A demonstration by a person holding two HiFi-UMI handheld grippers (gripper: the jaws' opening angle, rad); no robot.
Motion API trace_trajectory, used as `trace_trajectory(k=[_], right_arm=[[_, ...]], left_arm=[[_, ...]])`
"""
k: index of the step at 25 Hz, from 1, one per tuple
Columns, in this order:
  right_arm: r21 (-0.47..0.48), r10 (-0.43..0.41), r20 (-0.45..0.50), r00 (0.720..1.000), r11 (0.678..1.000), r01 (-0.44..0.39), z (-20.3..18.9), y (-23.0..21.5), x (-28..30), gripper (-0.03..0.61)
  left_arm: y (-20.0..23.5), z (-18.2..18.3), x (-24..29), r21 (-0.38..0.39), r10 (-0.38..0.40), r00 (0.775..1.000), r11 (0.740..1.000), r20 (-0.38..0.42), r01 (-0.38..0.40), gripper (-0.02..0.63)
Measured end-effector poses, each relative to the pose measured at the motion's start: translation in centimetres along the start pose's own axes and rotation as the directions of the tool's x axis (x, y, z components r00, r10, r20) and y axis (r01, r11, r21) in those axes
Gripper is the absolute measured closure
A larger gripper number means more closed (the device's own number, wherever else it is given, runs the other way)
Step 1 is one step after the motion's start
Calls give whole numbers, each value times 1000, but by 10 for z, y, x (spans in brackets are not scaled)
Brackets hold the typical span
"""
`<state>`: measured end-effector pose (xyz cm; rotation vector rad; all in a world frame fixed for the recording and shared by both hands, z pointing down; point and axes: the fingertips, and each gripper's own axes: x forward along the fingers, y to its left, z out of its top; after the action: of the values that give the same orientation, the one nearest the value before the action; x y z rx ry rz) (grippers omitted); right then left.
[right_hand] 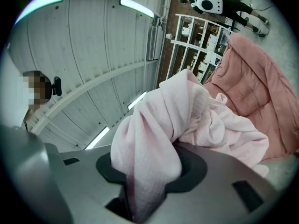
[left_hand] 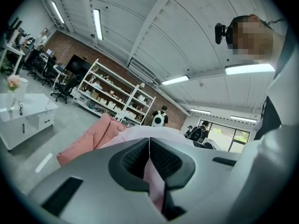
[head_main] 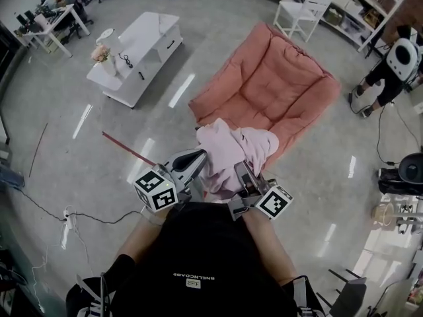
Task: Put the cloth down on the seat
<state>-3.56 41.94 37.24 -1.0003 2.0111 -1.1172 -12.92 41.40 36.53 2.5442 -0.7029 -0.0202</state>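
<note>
A pale pink cloth hangs bunched between my two grippers, just in front of the near edge of the salmon-pink padded seat on the floor. My left gripper is shut on a thin fold of the cloth, its jaws nearly together. A thick bunch of the same cloth fills my right gripper, which is shut on it. Both grippers point upward, toward the ceiling. Beyond the right gripper the seat lies close.
A white low cabinet with a flower vase stands at the far left. A white chair and shelving are behind the seat. A person stands at the far right. Cables lie on the floor at my left.
</note>
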Motion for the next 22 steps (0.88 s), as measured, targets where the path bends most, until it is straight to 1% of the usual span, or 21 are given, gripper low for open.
trace_trajectory(k=[4, 11, 17, 19, 22], right_arm=[[-23, -31, 13, 999, 999, 31, 12, -13, 11, 385], [-15, -48, 50, 998, 999, 49, 37, -27, 56, 385], [-5, -84, 73, 994, 996, 84, 45, -39, 93, 385], [3, -100, 86, 991, 995, 100, 48, -44, 111, 385], [11, -110, 110, 988, 994, 110, 53, -51, 150, 385]], left_arm=[[17, 9, 17, -8, -28, 1000, 1000, -4, 28, 594], [58, 40, 50, -3, -79, 996, 997, -29, 79, 594], [92, 62, 66, -21, -126, 991, 992, -48, 125, 594], [108, 71, 72, -27, -145, 988, 989, -60, 144, 594], [144, 89, 80, -30, -174, 982, 985, -80, 172, 594]])
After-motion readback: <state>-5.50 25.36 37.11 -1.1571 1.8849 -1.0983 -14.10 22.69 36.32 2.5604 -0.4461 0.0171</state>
